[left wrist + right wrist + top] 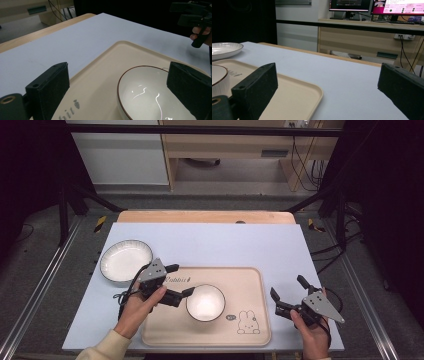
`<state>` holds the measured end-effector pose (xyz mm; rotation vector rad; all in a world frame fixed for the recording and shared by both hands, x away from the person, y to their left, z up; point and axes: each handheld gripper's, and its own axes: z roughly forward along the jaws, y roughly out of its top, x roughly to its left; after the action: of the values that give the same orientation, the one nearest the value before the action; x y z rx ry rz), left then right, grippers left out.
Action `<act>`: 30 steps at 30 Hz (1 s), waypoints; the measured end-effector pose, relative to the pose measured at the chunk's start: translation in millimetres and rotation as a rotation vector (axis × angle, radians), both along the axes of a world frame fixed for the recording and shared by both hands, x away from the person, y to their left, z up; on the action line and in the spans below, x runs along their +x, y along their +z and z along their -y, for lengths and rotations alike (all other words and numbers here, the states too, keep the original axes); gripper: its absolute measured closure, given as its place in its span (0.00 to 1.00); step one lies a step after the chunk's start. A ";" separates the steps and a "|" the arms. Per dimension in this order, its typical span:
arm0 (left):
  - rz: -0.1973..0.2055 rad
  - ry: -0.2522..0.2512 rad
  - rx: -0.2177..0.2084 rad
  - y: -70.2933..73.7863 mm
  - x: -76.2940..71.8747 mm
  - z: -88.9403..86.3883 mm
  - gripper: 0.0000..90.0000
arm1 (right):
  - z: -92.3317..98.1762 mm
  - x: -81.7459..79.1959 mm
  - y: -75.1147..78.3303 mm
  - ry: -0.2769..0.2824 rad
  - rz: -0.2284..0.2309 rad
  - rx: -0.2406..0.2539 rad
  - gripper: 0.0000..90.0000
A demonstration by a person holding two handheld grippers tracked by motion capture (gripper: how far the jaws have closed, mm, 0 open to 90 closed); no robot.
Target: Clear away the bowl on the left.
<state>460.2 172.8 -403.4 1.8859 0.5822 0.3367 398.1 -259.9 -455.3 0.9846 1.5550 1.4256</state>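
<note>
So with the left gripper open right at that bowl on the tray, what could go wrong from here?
1. The left gripper sits at the rim of the bowl; a thin, glossy rim could slip from the jaws.
2. A nudge might slide the bowl across the smooth tray.
3. The plate lies close behind that hand; a backward swing could hit it.

a pale blue sheet [210, 240] covered most of a wooden table [205, 216]; bare wood showed along the far edge. a beige tray [250, 320] lay on the sheet near the front edge, printed with a rabbit [248, 322] at its front right corner and lettering along its far left side. a white bowl [205, 302] with a dark rim stood inside the tray, left of centre. a white plate [126, 260] rested on the sheet just beyond the tray's far left corner. two monitors [372, 6] stood lit on a desk behind.
</note>
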 end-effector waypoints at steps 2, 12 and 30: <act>0.011 0.013 -0.009 -0.4 -1.1 -6.2 0.05 | -0.2 0.1 -0.1 0.000 0.000 0.001 0.03; 0.019 0.063 -0.034 -3.8 -0.1 -29.5 0.05 | -1.1 0.5 -0.9 -0.001 -0.005 0.001 0.03; 0.031 0.105 -0.046 -12.3 0.5 -57.8 0.05 | -0.8 0.7 -1.2 -0.006 -0.010 -0.013 0.03</act>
<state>460.7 230.6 -415.7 1.8066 0.6643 0.4168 398.7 -259.1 -456.5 0.9899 1.5650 1.4066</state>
